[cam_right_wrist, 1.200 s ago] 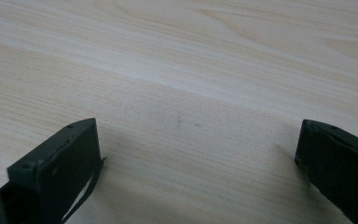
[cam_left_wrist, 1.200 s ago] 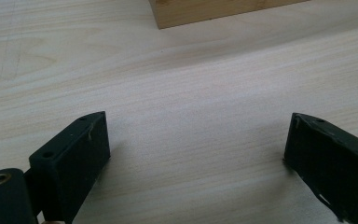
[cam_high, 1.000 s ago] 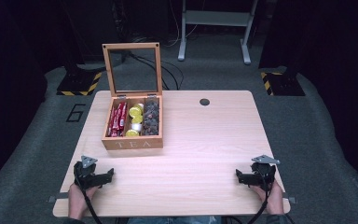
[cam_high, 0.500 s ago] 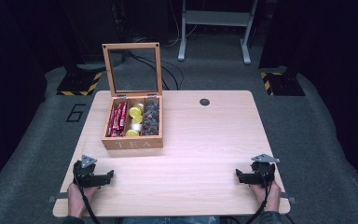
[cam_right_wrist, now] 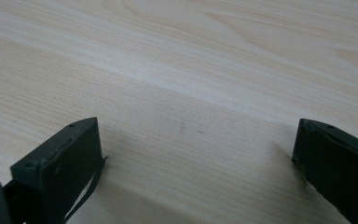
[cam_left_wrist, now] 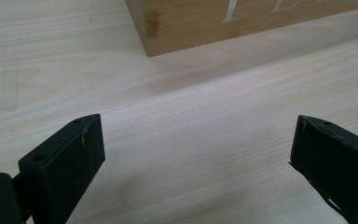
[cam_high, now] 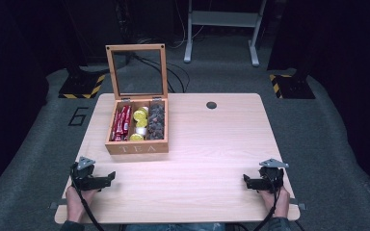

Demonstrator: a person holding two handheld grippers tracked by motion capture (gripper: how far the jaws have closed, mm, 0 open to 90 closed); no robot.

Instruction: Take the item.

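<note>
Now: left gripper (cam_high: 107,178) jaws apart | tea box (cam_high: 137,147) near | right gripper (cam_high: 248,181) jaws apart

This looks like a lab or test room: a plain wooden tabletop (cam_high: 212,144) stands alone on grey floor covering (cam_high: 327,144), with hazard-striped bases (cam_high: 84,86) at upper left and right, loose cables (cam_high: 173,72) and a metal stand (cam_high: 221,29) behind.

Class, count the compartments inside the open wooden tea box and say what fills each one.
3. In the tea box, the left compartment holds red packets, the middle yellow packets, the right dark packets. More items may lie hidden underneath.
</note>
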